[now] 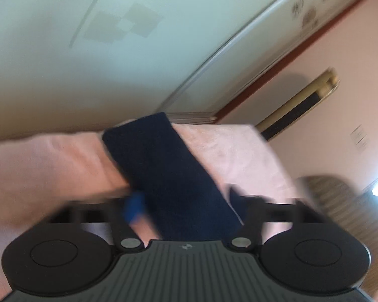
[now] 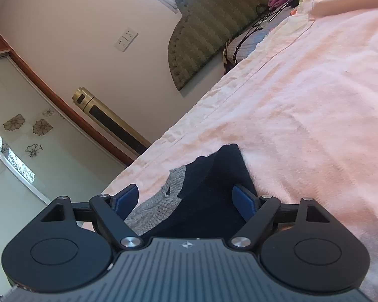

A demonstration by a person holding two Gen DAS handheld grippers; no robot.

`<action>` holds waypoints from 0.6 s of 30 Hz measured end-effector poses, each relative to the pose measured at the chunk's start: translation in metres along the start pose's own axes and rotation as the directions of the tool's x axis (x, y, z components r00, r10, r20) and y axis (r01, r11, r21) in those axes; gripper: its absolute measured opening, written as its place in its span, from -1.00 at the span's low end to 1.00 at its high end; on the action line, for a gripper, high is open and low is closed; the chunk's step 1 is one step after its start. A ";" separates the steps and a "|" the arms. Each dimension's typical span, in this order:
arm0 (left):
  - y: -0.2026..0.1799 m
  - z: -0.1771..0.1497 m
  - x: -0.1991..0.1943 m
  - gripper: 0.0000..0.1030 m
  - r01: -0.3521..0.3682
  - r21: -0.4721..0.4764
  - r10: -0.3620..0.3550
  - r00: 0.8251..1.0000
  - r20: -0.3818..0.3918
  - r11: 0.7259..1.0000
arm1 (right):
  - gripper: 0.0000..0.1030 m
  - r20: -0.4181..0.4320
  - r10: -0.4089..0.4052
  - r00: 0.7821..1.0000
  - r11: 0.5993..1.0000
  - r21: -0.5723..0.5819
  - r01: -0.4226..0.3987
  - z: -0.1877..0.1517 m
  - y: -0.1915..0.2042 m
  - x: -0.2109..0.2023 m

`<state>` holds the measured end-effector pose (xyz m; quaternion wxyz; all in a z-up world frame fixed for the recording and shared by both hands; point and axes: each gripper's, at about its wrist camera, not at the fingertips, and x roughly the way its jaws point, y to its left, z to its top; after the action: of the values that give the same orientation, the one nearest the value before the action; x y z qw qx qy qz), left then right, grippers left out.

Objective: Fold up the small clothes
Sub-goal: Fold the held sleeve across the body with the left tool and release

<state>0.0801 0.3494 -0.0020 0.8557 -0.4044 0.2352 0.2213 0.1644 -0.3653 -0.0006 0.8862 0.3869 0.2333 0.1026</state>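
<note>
Left gripper (image 1: 186,201) is blurry, but its jaws look clamped on a dark navy sock (image 1: 163,171) that sticks up over the pink bedspread (image 1: 239,151). Right gripper (image 2: 189,198) has its jaws spread wide around another navy sock (image 2: 209,196), lying on the bedspread beside a grey sock (image 2: 158,201), blue pads (image 2: 244,200) not pressing it.

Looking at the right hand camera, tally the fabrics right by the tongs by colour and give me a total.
Navy cloth, between the open right tongs: 1
Grey knit cloth: 1
Pink bedcover: 1
Total: 3
Whether navy and grey belong to one garment cannot be told.
</note>
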 end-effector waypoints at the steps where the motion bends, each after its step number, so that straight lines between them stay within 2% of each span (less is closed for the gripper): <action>1: -0.003 -0.004 0.006 -0.88 -0.029 0.021 0.029 0.999 -0.016 0.999 | 0.59 0.001 0.003 1.000 1.000 0.002 -0.003 0.000 0.000 0.000; 3: -0.016 -0.012 0.001 -0.89 -0.072 0.084 0.070 0.997 0.027 0.994 | 0.60 0.003 0.007 1.000 1.000 0.005 -0.007 -0.001 0.000 -0.001; 5: -0.042 -0.023 -0.011 -0.91 -0.128 0.179 0.112 0.989 0.096 0.975 | 0.61 0.004 0.013 1.000 1.000 0.008 -0.013 -0.001 0.000 -0.001; 6: -0.058 -0.029 -0.019 -0.91 -0.120 0.230 0.092 0.987 0.129 0.966 | 0.61 0.006 0.015 1.000 1.000 0.009 -0.015 -0.001 0.000 -0.002; 7: -0.078 -0.036 -0.026 -0.91 -0.083 0.287 0.042 0.988 0.146 0.954 | 0.62 0.007 0.019 1.000 1.000 0.012 -0.020 -0.001 -0.001 -0.002; 9: -0.126 -0.066 -0.046 -0.91 0.016 0.424 -0.084 0.986 0.141 0.905 | 0.63 0.011 0.027 1.000 0.999 0.017 -0.027 0.000 -0.002 -0.003; 10: -0.152 -0.088 -0.058 -0.91 0.080 0.495 -0.158 0.981 0.117 0.865 | 0.64 0.011 0.032 0.999 0.999 0.020 -0.032 0.000 -0.002 -0.003; 11: -0.176 -0.113 -0.068 -0.91 0.155 0.560 -0.230 0.971 0.066 0.814 | 0.65 0.013 0.037 0.999 0.999 0.022 -0.037 0.000 -0.003 -0.004; 13: -0.216 -0.168 -0.085 -0.91 0.312 0.649 -0.336 0.937 -0.092 0.694 | 0.65 0.016 0.046 0.999 0.999 0.029 -0.046 0.000 -0.004 -0.004; 14: -0.233 -0.199 -0.087 -0.89 0.388 0.673 -0.347 0.916 -0.202 0.630 | 0.65 0.017 0.049 0.999 0.998 0.031 -0.049 0.000 -0.005 -0.005; 15: -0.246 -0.229 -0.085 -0.84 0.450 0.685 -0.325 0.892 -0.314 0.573 | 0.66 0.016 0.051 0.999 0.998 0.031 -0.051 0.001 -0.005 -0.005; 16: -0.254 -0.256 -0.081 -0.83 0.506 0.680 -0.288 0.862 -0.416 0.531 | 0.66 0.016 0.054 0.998 0.998 0.032 -0.054 0.001 -0.005 -0.005; 17: -0.258 -0.277 -0.079 -0.83 0.545 0.672 -0.250 0.835 -0.490 0.502 | 0.66 0.016 0.056 0.998 0.998 0.032 -0.057 0.001 -0.005 -0.005; 18: -0.256 -0.295 -0.079 -0.76 0.563 0.673 -0.207 0.818 -0.537 0.479 | 0.66 0.016 0.060 0.998 0.998 0.034 -0.061 0.001 -0.006 -0.006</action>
<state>0.0975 -0.0477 0.0287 0.9056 -0.0461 0.3723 -0.1978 0.1599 -0.3722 -0.0025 0.8776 0.4099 0.2166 0.1224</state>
